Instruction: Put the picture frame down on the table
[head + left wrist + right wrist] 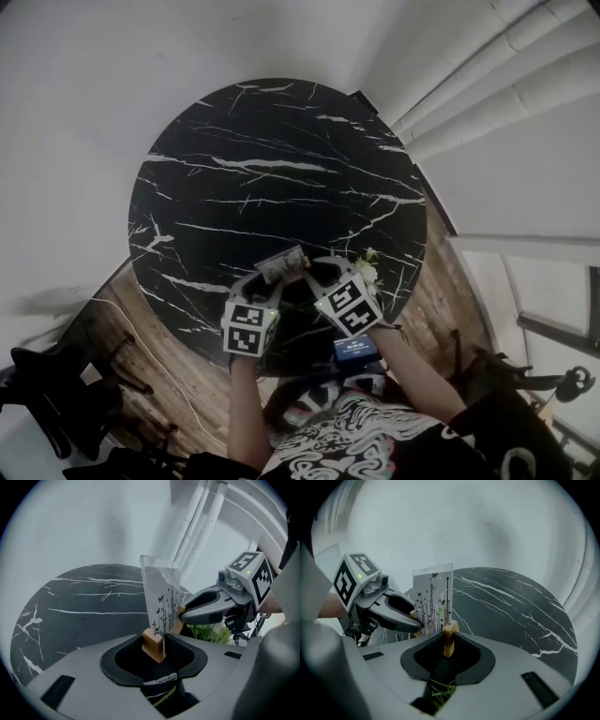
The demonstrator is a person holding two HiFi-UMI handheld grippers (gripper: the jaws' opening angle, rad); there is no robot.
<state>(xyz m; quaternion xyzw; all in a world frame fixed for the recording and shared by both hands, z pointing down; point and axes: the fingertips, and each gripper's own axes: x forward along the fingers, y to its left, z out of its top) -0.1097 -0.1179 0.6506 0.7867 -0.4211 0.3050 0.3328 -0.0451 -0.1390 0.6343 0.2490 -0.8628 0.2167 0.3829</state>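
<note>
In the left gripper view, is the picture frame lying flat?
No, the picture frame stands upright, clamped at its base in the left hand-held gripper.

Showing a round black white-veined table, standing on wood floor, carrying white flowers near its close edge.

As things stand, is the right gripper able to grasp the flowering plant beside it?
Probably not: the right gripper is shut on the picture frame, so its jaws are occupied, although the plant lies close.
</note>
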